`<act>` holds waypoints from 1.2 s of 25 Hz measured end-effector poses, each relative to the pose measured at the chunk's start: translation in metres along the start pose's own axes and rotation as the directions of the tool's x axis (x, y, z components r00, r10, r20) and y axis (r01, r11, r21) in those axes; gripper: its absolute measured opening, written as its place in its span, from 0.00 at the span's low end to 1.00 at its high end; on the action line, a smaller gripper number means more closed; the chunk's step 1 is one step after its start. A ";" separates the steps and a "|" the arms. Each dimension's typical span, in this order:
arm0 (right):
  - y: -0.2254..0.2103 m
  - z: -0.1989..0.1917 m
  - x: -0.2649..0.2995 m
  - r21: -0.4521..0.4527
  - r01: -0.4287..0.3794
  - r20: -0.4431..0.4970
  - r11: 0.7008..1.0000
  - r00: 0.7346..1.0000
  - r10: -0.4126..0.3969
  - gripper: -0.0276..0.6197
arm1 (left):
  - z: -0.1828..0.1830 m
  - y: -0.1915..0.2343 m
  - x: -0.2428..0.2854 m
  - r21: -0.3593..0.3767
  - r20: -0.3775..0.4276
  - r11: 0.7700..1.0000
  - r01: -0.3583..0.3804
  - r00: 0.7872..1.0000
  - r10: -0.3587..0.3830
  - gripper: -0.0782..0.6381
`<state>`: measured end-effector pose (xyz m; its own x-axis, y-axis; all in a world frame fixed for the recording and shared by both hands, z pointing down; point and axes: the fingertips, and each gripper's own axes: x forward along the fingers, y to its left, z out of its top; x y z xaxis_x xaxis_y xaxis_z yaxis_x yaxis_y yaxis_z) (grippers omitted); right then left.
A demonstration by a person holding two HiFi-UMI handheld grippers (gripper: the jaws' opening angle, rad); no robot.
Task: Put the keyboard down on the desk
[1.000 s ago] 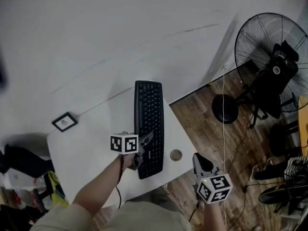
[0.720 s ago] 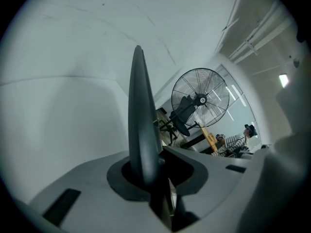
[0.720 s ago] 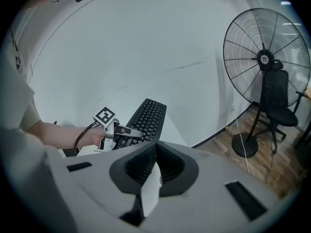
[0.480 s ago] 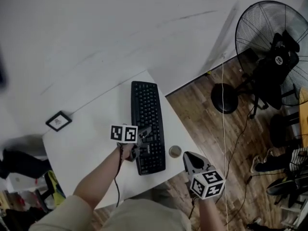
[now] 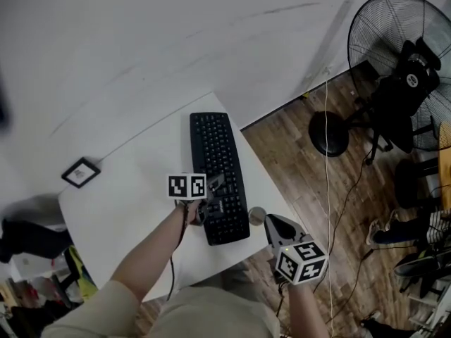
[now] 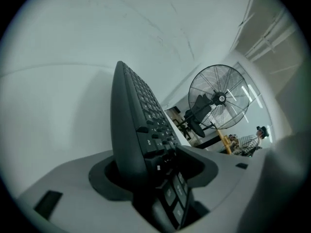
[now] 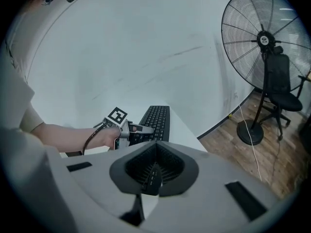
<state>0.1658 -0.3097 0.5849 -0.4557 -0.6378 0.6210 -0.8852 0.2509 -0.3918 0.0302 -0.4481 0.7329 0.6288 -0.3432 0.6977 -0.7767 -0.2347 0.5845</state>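
Observation:
A black keyboard (image 5: pixel 218 160) lies lengthwise along the right side of the white desk (image 5: pixel 134 210). My left gripper (image 5: pixel 215 189) sits at its near left edge. In the left gripper view the keyboard (image 6: pixel 138 125) stands between the two jaws, which are opening and no longer pinch it. My right gripper (image 5: pixel 278 225) hovers off the desk's near right corner, shut and empty. The right gripper view shows its ribbed pads (image 7: pixel 154 171) meeting, with the keyboard (image 7: pixel 158 120) and left gripper (image 7: pixel 141 130) ahead of it.
A small round cup (image 5: pixel 257 215) sits at the desk's right edge beside the keyboard. A small framed picture (image 5: pixel 79 172) lies at the desk's far left. A big floor fan (image 5: pixel 402 62) on a round base (image 5: pixel 328 134) stands on the wood floor, with a thin cable (image 5: pixel 328 189) hanging nearby.
The keyboard has stayed on the desk with the left gripper at its near end. The right gripper has drifted left, closer to the desk corner and the round cup.

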 end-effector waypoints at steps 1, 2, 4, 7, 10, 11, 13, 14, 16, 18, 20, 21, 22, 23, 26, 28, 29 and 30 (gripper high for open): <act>0.001 -0.001 0.000 0.002 -0.005 -0.006 1.000 1.000 0.005 0.08 | 0.000 0.004 -0.001 0.011 0.007 0.999 -0.031 1.000 0.031 0.51; 0.003 -0.001 0.001 0.001 -0.011 -0.008 1.000 1.000 0.011 0.08 | 0.000 0.009 -0.003 0.017 0.015 0.998 -0.056 0.998 0.056 0.55; 0.005 0.002 0.002 -0.006 -0.019 -0.007 1.000 1.000 0.019 0.08 | 0.000 0.018 -0.007 0.009 0.030 0.996 -0.089 0.996 0.089 0.59; 0.005 0.003 0.002 -0.009 -0.017 -0.007 1.000 1.000 0.017 0.08 | -0.003 0.026 -0.010 0.007 0.037 0.993 -0.114 0.993 0.114 0.62; 0.008 0.004 0.003 -0.012 -0.016 -0.001 1.000 1.000 0.016 0.08 | -0.005 0.031 -0.014 0.001 0.028 0.990 -0.142 0.989 0.142 0.64; 0.010 0.005 0.003 -0.015 -0.016 0.002 1.000 1.000 0.016 0.08 | -0.006 0.033 -0.016 0.008 0.029 0.987 -0.159 0.987 0.159 0.64; 0.013 0.007 0.004 -0.022 -0.019 0.008 1.000 1.000 0.019 0.08 | -0.006 0.038 -0.024 0.065 0.040 0.974 -0.215 0.976 0.213 0.65; 0.015 0.008 0.004 -0.028 -0.022 0.011 0.999 1.000 0.022 0.08 | -0.005 0.040 -0.029 0.108 0.047 0.963 -0.245 0.969 0.241 0.65; 0.020 0.014 0.002 -0.044 -0.029 0.018 0.999 0.999 0.029 0.08 | -0.003 0.040 -0.039 0.163 0.063 0.947 -0.276 0.961 0.269 0.65; 0.026 0.020 -0.005 -0.081 -0.027 0.031 0.996 0.999 0.030 0.08 | -0.002 0.039 -0.050 0.177 0.083 0.943 -0.283 0.959 0.272 0.65; 0.035 0.030 -0.014 -0.147 -0.012 0.052 0.989 0.998 0.020 0.08 | 0.000 0.035 -0.063 0.199 0.113 0.937 -0.288 0.956 0.271 0.65; 0.040 0.037 -0.018 -0.178 -0.002 0.067 0.984 0.998 0.014 0.08 | 0.002 0.031 -0.071 0.216 0.131 0.932 -0.291 0.954 0.268 0.65; 0.044 0.043 -0.023 -0.203 0.007 0.083 0.979 0.996 0.010 0.08 | 0.005 0.027 -0.079 0.237 0.150 0.927 -0.292 0.953 0.262 0.65; 0.047 0.050 -0.028 -0.223 0.015 0.100 0.975 0.995 0.008 0.08 | 0.008 0.020 -0.088 0.259 0.170 0.921 -0.290 0.953 0.252 0.65; 0.058 0.073 -0.044 -0.268 0.036 0.160 0.963 0.987 0.007 0.08 | 0.019 -0.006 -0.114 0.323 0.228 0.906 -0.275 0.951 0.207 0.65; 0.065 0.088 -0.056 -0.290 0.041 0.201 0.956 0.979 0.019 0.08 | 0.022 -0.022 -0.130 0.334 0.250 0.908 -0.252 0.953 0.173 0.64; 0.069 0.096 -0.062 -0.301 0.044 0.220 0.953 0.975 0.024 0.08 | 0.023 -0.029 -0.137 0.329 0.256 0.914 -0.236 0.954 0.154 0.62; 0.072 0.104 -0.068 -0.312 0.050 0.240 0.949 0.970 0.028 0.08 | 0.024 -0.036 -0.144 0.325 0.262 0.919 -0.221 0.955 0.137 0.61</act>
<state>0.1428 -0.3244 0.4439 -0.4442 -0.7868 0.4286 -0.8920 0.4334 -0.1289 -0.0332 -0.4123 0.6018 0.4847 -0.5981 0.6383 -0.8650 -0.4359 0.2484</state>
